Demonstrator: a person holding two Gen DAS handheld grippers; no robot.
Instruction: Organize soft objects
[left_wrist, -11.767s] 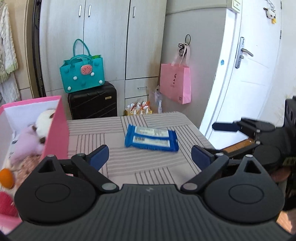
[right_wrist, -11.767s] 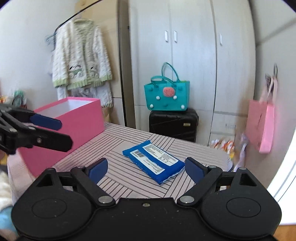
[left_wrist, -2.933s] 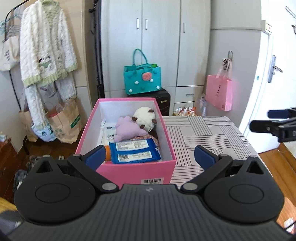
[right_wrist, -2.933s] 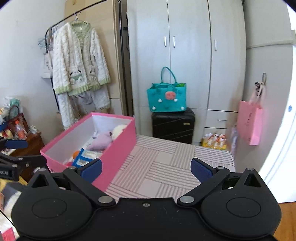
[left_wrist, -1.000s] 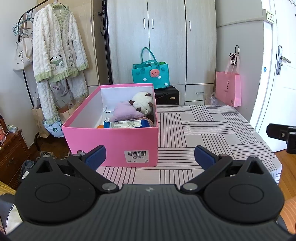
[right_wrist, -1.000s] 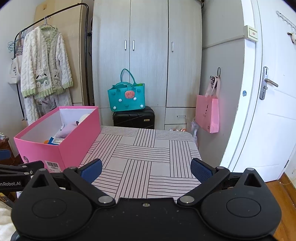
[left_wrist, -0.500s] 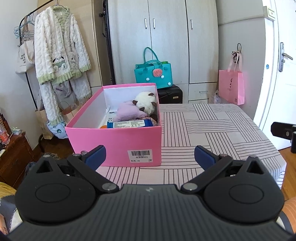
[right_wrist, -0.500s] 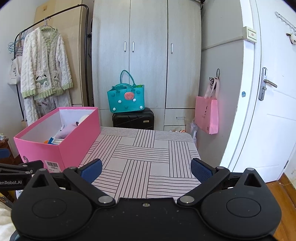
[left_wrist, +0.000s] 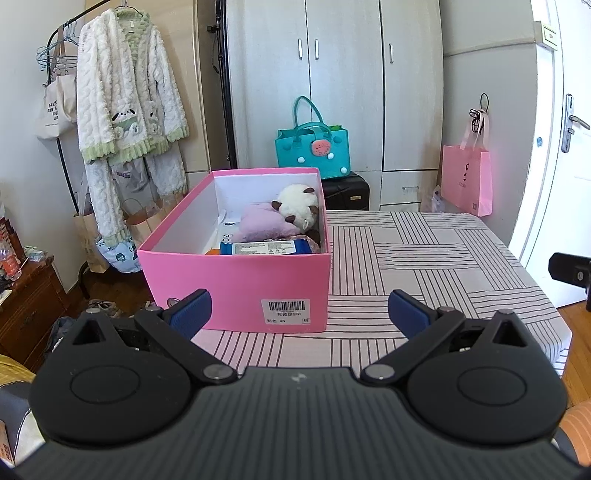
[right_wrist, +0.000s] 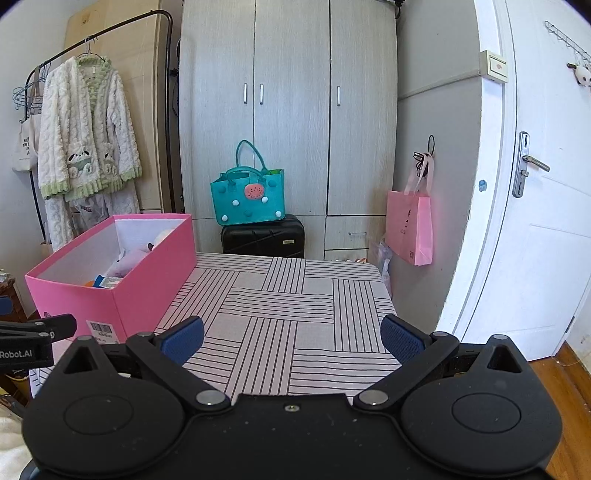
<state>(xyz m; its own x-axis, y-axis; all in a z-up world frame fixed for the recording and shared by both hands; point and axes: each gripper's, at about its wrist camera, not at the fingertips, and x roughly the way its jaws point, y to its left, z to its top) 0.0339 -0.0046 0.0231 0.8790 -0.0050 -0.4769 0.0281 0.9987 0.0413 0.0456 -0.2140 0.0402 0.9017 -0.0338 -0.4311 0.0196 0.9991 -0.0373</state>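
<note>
Your landmark is the open pink cardboard box (left_wrist: 236, 280) on the striped tablecloth (left_wrist: 424, 266): it sits ahead-left of both grippers, long axis running away from you, w/ the left gripper (left_wrist: 297, 314) nearer than the right gripper (right_wrist: 291, 341). Both have fingers spread wide, holding nothing. Inside the box: lilac plush (left_wrist: 260, 227), white plush w/ brown ears (left_wrist: 297, 208), and at the near end a blue wipes pack (left_wrist: 266, 248). Nothing soft is left outside the box, so looks done. Box's front barcode sticker (left_wrist: 285, 311) reads "40"; other print too small.
</note>
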